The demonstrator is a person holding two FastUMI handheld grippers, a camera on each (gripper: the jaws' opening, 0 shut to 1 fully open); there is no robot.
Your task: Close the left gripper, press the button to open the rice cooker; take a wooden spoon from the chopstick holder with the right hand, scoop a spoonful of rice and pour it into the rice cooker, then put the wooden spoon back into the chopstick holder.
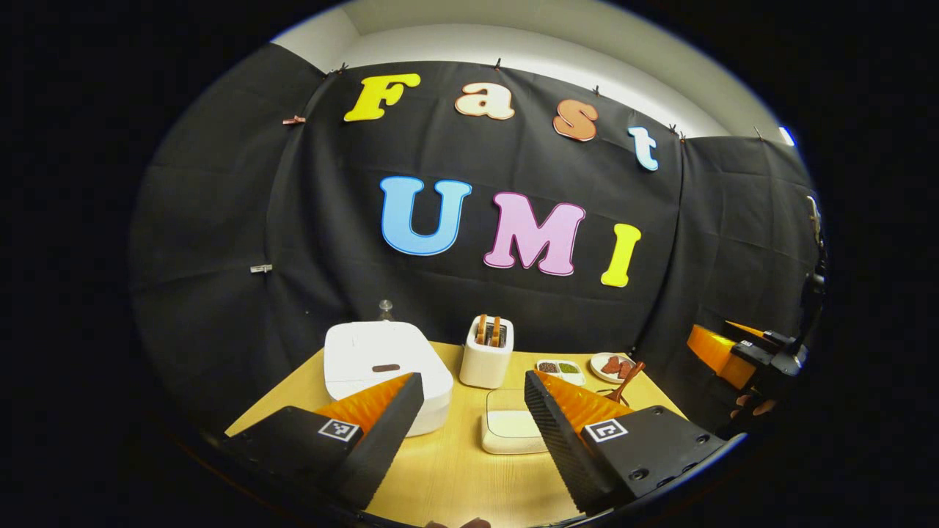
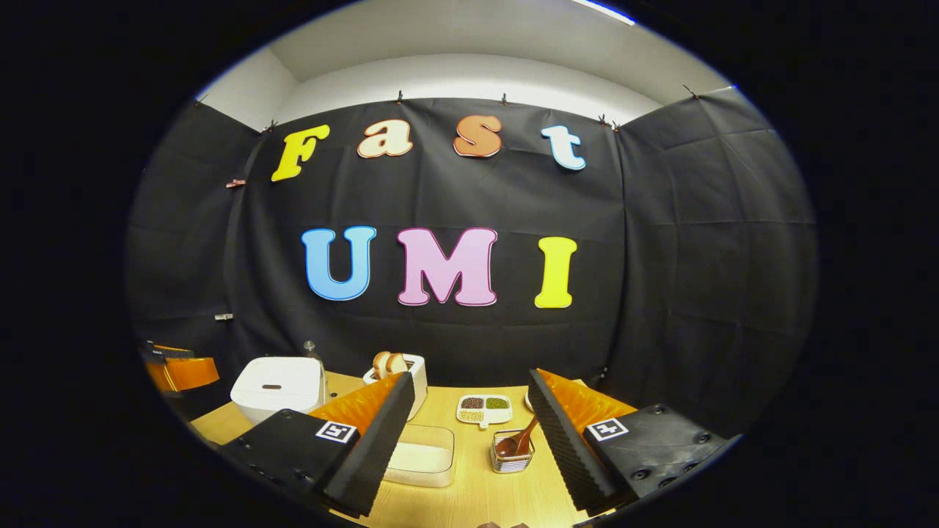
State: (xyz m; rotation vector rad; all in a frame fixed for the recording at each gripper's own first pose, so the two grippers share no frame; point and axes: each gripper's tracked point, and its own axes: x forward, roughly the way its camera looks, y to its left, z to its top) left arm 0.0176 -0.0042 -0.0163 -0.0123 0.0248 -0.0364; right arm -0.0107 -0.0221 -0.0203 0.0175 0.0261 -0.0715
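The rice cooker (image 1: 387,374) sits lid-down at the left of the table (image 1: 455,469), at about eleven o'clock from the left tool (image 1: 469,411), its dark button facing forward where a closed tip could press it; that tool hangs above the table with its fingers spread wide and empty, so I judge the closing step is not yet done. Further right, the wooden spoon (image 2: 519,442) stands in the chopstick holder (image 2: 511,455) at roughly twelve o'clock from the right tool (image 2: 469,422), which is likewise spread open and empty, placed for a short reach.
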